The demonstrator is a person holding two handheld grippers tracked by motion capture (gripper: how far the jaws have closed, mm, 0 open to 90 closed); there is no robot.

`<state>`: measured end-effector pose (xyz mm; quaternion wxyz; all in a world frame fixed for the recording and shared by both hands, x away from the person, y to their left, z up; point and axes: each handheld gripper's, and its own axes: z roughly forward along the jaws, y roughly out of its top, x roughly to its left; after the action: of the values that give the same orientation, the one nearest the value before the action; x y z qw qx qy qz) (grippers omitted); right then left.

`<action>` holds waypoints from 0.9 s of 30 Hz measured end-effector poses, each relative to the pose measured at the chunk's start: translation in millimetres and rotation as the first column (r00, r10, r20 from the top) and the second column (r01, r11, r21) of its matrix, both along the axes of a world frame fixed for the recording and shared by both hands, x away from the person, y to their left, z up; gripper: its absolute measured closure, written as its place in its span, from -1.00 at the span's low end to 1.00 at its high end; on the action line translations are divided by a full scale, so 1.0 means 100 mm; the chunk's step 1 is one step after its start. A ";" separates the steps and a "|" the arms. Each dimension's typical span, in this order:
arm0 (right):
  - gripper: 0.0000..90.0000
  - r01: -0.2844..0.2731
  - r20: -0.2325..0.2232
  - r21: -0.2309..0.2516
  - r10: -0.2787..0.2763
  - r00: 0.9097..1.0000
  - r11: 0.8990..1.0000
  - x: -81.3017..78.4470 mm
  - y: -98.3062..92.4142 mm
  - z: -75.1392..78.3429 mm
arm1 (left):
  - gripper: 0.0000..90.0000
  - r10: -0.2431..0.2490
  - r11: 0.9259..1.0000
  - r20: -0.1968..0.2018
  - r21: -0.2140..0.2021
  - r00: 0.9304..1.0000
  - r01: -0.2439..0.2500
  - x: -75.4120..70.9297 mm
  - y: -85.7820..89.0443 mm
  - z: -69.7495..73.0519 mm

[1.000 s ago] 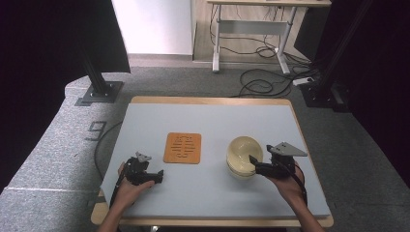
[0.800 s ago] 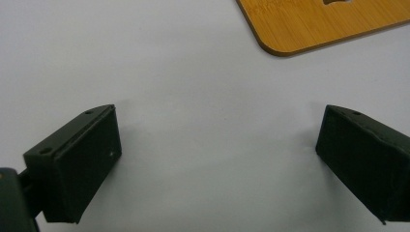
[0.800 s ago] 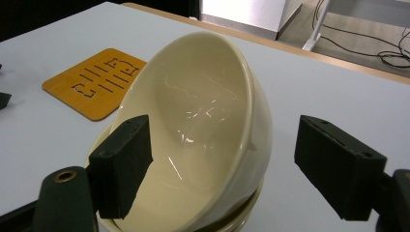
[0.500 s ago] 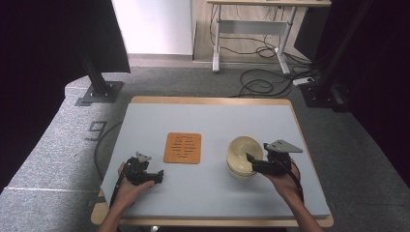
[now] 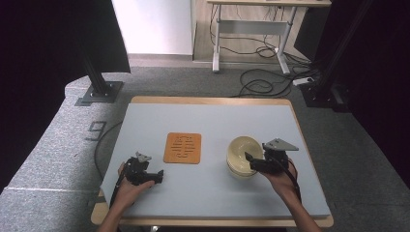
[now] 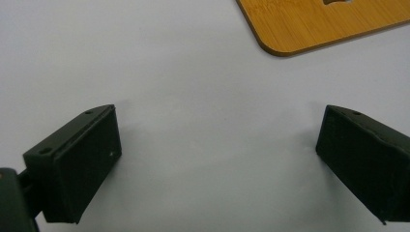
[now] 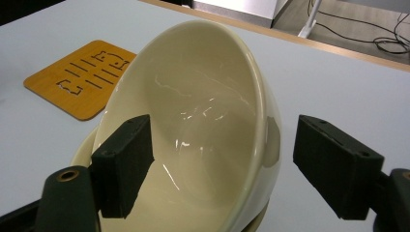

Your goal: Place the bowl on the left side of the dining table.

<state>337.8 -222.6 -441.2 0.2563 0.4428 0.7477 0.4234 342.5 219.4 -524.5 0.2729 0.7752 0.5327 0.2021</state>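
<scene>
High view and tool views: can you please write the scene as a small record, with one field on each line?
Table: grey top, wooden edge
Mat: wooden, with slots, lies flat near the middle
Bowl: cream, tilted, right of the mat
Right tool: open, one jaw inside the bowl, one outside
Left tool: open, holds nothing, low over the table near a mat corner

— Where does the high view sit?
— Above the near edge, facing forward and down on the table [image 5: 208, 121].
— And the gripper views?
— Close and low; all share the wooden mat [image 5: 183, 148] [image 6: 319, 21] [image 7: 80, 79].
</scene>
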 end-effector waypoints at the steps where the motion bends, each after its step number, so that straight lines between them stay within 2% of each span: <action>1: -0.51 0.002 -0.001 0.000 -0.002 1.000 1.000 0.00 0.00 0.00 | -0.95 0.000 1.000 0.000 0.000 1.000 0.000 0.00 0.00 0.00; 17: -0.45 0.033 -0.029 -0.011 -0.034 0.999 0.999 0.09 0.06 -0.03 | -0.95 -0.001 1.000 0.000 0.000 1.000 0.001 0.00 0.00 0.00; 27: -0.21 0.061 -0.017 -0.022 -0.061 0.998 0.998 0.08 0.05 -0.03 | -0.95 0.000 1.000 0.000 0.000 1.000 0.000 0.00 0.00 0.00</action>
<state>346.0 -218.0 -444.4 0.2673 0.4663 0.7405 0.4035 342.5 219.5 -524.5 0.2730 0.7753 0.5326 0.2021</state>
